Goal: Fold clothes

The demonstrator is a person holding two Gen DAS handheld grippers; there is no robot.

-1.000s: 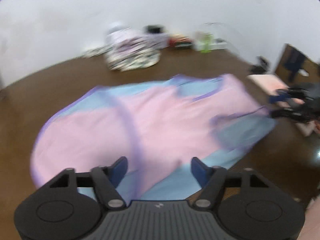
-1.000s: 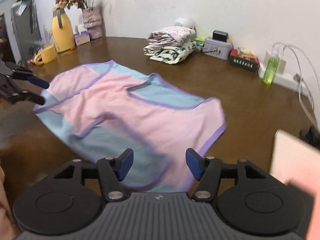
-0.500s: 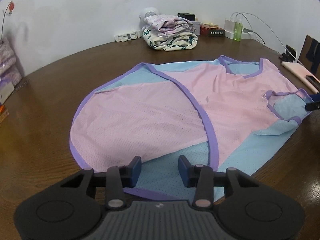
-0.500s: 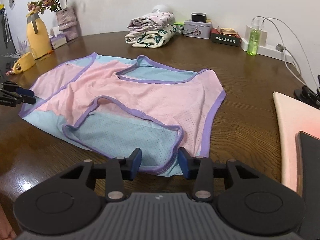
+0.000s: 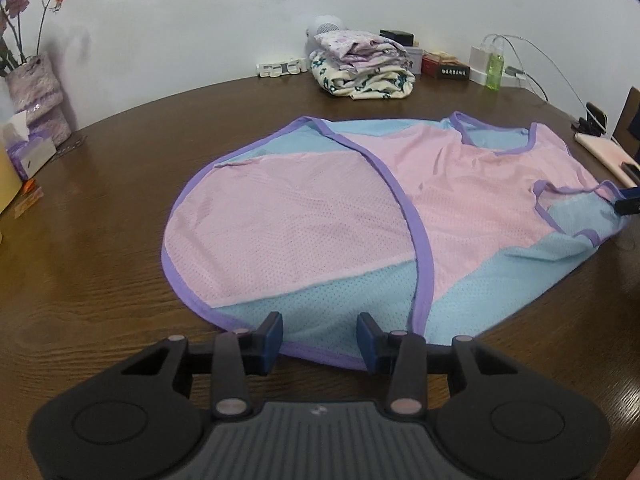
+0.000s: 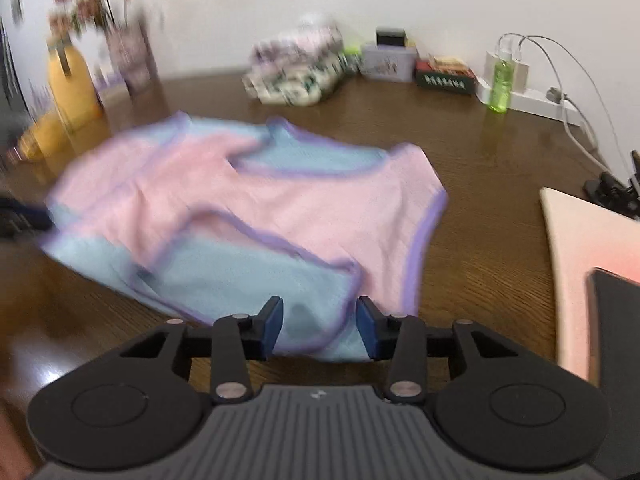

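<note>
Two grippers flank a thin mesh garment (image 5: 360, 208), pink and pale blue with purple binding, spread nearly flat on the dark wood-grain table (image 5: 100, 280). The left gripper (image 5: 319, 336) has just narrowed its jaws; they stand apart over the rounded hem, the pads not pressing it. The right gripper (image 6: 319, 330) has likewise closed partway, blue fabric of an armhole corner lying between its parted jaws. Folded patterned clothes (image 5: 362, 70) sit stacked near the table's far edge.

Both tongs, left (image 5: 319, 330) and right (image 6: 319, 322), stand part-closed, jaws apart.
</note>
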